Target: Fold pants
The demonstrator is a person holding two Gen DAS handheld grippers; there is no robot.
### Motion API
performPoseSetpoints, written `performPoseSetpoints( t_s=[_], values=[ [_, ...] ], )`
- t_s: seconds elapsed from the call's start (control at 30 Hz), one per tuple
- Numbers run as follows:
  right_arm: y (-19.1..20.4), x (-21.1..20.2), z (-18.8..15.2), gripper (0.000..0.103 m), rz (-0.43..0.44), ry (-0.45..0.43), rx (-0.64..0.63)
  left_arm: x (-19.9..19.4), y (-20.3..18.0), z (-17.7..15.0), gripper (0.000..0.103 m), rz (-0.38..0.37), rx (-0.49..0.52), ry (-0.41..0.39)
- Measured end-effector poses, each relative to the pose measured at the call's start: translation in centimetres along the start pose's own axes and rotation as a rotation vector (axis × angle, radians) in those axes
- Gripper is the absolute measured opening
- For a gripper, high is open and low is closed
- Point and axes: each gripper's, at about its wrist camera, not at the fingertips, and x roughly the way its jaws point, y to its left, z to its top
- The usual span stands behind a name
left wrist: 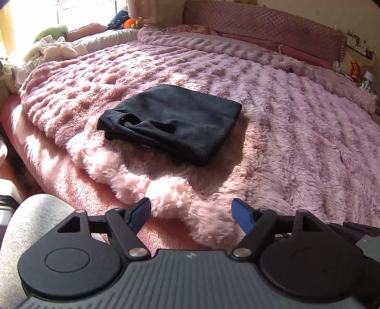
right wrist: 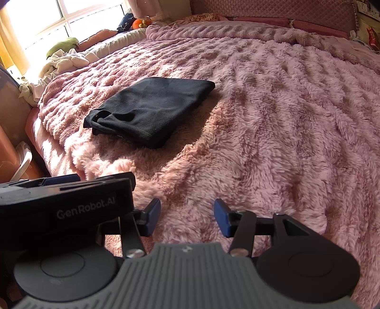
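Black pants [left wrist: 173, 121] lie folded into a compact rectangular bundle on a fluffy pink blanket [left wrist: 285, 118] over the bed; they also show in the right wrist view [right wrist: 149, 109]. My left gripper [left wrist: 191, 211] is open and empty, held back near the bed's front edge, well short of the pants. My right gripper [right wrist: 186, 218] is open and empty, also short of the pants. The left gripper's body [right wrist: 66, 209] shows at the left of the right wrist view.
White crumpled cloth [left wrist: 49, 51], a green plush [left wrist: 51, 31] and an orange toy [left wrist: 133, 22] lie at the far left by the window. A padded pink headboard [left wrist: 261, 21] runs along the back. Clutter sits on a nightstand [left wrist: 356, 69] at far right.
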Motion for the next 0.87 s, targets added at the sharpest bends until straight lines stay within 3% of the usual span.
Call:
performPoseSetpoints(
  t_s=[0.4, 0.87],
  values=[
    [-0.4, 1.6, -0.2, 0.047, -0.012, 0.038, -0.005, 1.8, 0.2, -0.4, 0.09, -0.017, -0.016, 0.066],
    [-0.5, 2.5, -0.2, 0.047, -0.009, 0.044, -0.017, 2.9, 0.2, -0.5, 0.085, -0.052, -0.012, 0.076]
  ],
)
